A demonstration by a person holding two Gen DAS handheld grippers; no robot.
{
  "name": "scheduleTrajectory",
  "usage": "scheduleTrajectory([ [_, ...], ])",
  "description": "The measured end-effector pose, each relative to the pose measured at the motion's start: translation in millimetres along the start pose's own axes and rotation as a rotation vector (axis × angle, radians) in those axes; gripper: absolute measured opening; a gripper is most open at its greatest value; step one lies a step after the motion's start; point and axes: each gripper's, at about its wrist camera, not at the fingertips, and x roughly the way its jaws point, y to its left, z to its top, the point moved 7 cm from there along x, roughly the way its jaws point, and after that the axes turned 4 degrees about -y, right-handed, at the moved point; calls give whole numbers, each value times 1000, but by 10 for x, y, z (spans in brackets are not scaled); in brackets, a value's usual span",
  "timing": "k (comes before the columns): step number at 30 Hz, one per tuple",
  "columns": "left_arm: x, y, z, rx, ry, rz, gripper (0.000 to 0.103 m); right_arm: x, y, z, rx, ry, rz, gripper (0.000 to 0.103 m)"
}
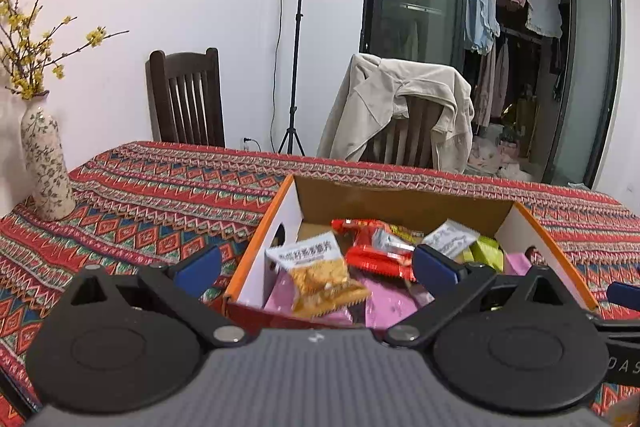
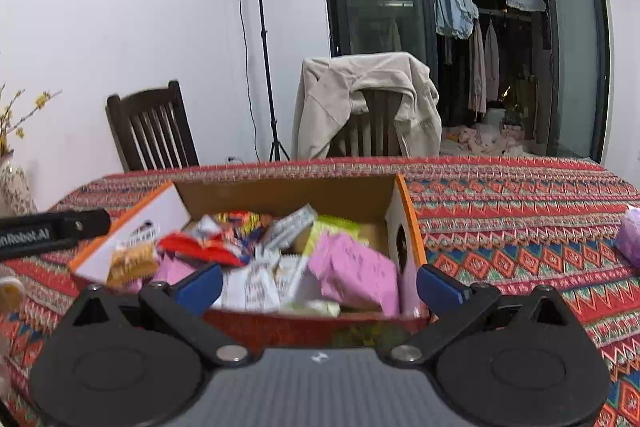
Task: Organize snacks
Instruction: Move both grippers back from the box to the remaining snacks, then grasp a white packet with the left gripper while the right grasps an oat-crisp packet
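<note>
An open cardboard box (image 1: 280, 211) with orange edges stands on the patterned tablecloth and holds several snack packets. An orange cracker packet (image 1: 320, 277) leans in its near left corner, beside red packets (image 1: 376, 259) and pink packets (image 1: 388, 301). My left gripper (image 1: 316, 267) is open and empty over the box's near left edge. In the right wrist view the same box (image 2: 404, 199) shows a pink packet (image 2: 352, 273) and the cracker packet (image 2: 130, 263). My right gripper (image 2: 320, 285) is open and empty over the box's near edge.
A floral vase (image 1: 46, 171) with yellow flowers stands at the table's left end. A pink packet (image 2: 630, 237) lies on the cloth at far right. The left gripper's body (image 2: 52, 229) reaches in from the left. Two chairs (image 1: 188, 99) stand behind the table.
</note>
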Motion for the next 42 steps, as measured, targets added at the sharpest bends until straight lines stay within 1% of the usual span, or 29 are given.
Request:
scheduleTrajectory([
  [5,-100,67,-160,3,33,5,103,-75,3,-226,-6,55,11,103],
  [9,-138,128,-343,1,84,3,103,-109,-1,-381,-8,94,9,103],
  [16,-181,221,-640,18,161,6,103,-139,-53,-610,-38,155,-14,103],
  [19,-180,283,-769,27,187,-14,103,-130,-94,-721,-56,206,-18,103],
  [21,-162,338,-853,37,197,-10,103,-129,-127,-771,-74,227,-30,103],
  [25,-88,436,-973,-18,223,-31,103,-72,-195,-769,-58,245,-49,103],
  [30,-59,480,-1003,-61,237,-61,103,110,-227,-843,-25,287,-62,103],
  [32,-58,484,-1007,-71,237,-71,103,161,-214,-846,-41,279,-81,103],
  [36,-71,526,-992,-109,229,-89,103,241,-198,-826,-30,270,-100,103],
  [39,-67,551,-988,-132,235,-96,103,238,-193,-846,-19,235,-122,103],
  [42,-71,562,-982,-139,231,-99,103,240,-198,-840,-23,235,-118,103],
])
